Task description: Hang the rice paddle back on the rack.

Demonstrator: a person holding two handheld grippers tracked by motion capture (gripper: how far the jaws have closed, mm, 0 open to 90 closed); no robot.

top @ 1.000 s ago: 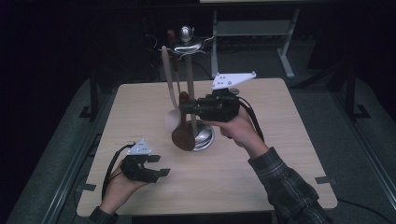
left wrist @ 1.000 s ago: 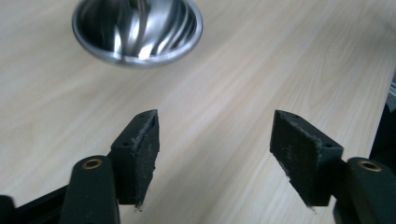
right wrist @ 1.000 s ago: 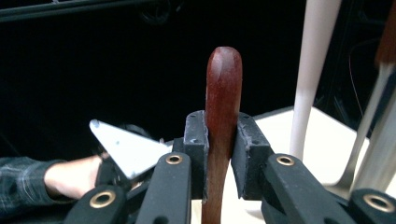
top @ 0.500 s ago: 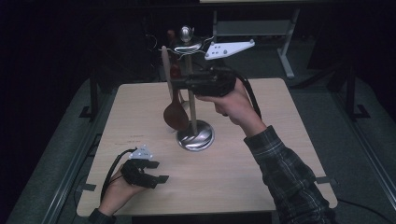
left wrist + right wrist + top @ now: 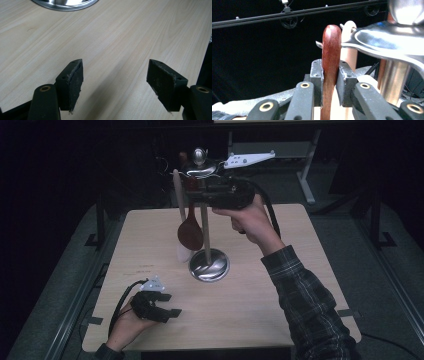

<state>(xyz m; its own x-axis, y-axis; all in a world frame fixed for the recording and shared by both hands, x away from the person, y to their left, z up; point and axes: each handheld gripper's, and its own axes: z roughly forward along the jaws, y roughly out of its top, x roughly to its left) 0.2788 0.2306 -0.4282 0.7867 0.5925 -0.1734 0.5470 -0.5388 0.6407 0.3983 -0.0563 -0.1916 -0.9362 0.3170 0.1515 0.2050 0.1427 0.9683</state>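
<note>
A metal utensil stand (image 5: pixel 208 265) rises from a round base in the middle of the wooden table (image 5: pixel 280 295). A pale wooden spoon (image 5: pixel 179 215) hangs from its top. My right gripper (image 5: pixel 196 194) is raised beside the top of the stand and shut on the handle of a dark brown wooden spoon (image 5: pixel 190 234), whose bowl hangs low. In the right gripper view the pads clamp the reddish spoon handle (image 5: pixel 331 60) next to the stand's top plate (image 5: pixel 387 41). My left gripper (image 5: pixel 169 305) rests low at the near left of the table, open, with bare wood between its pads (image 5: pixel 72 82).
The stand's shiny base (image 5: pixel 65 3) lies ahead of the left gripper. Dark floor and metal frame legs (image 5: pixel 305 175) surround the table. A cable (image 5: pixel 120 305) trails from the left gripper.
My right gripper has risen with the dark spoon, lifting its bowl off the base up to beside the stand's pole. The left gripper stayed put.
</note>
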